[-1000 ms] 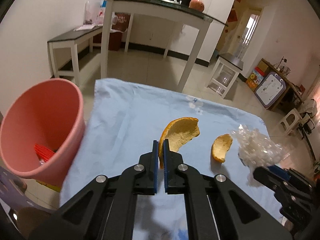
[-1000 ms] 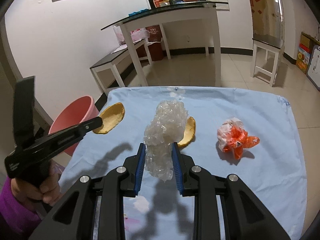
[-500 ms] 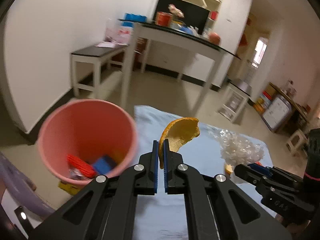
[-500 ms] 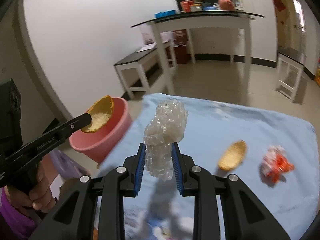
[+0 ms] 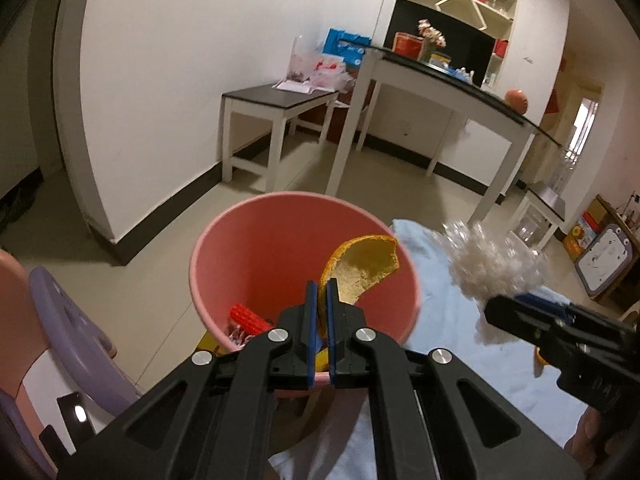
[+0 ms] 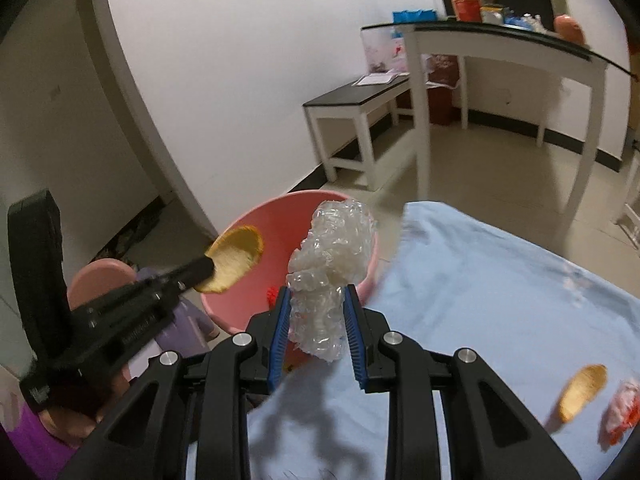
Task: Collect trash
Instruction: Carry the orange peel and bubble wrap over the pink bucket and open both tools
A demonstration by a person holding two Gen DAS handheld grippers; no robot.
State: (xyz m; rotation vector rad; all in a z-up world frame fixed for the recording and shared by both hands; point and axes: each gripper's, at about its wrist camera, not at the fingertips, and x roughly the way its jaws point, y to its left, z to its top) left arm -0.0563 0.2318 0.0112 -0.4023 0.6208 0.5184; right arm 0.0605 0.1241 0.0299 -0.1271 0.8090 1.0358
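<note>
My left gripper (image 5: 322, 294) is shut on a curved orange peel (image 5: 362, 266) and holds it over the open mouth of the pink bin (image 5: 256, 240); the peel (image 6: 234, 260) and bin (image 6: 280, 216) also show in the right wrist view. My right gripper (image 6: 316, 312) is shut on a crumpled clear plastic wad (image 6: 328, 264), held above the table's left edge beside the bin's rim; the wad also shows in the left wrist view (image 5: 492, 264). A second orange peel (image 6: 582, 390) and a red-and-white wrapper (image 6: 620, 412) lie on the blue tablecloth (image 6: 480, 280).
The bin holds a red ridged item (image 5: 248, 318) and other scraps. A purple and pink child's chair (image 5: 68, 336) stands left of the bin. A white bench (image 5: 276, 108) and a tall white table (image 5: 452, 92) stand further back by the wall.
Both grippers have swung left from over the tablecloth toward the bin. The orange peel is now over the bin's mouth, and the plastic wad has come up beside its rim.
</note>
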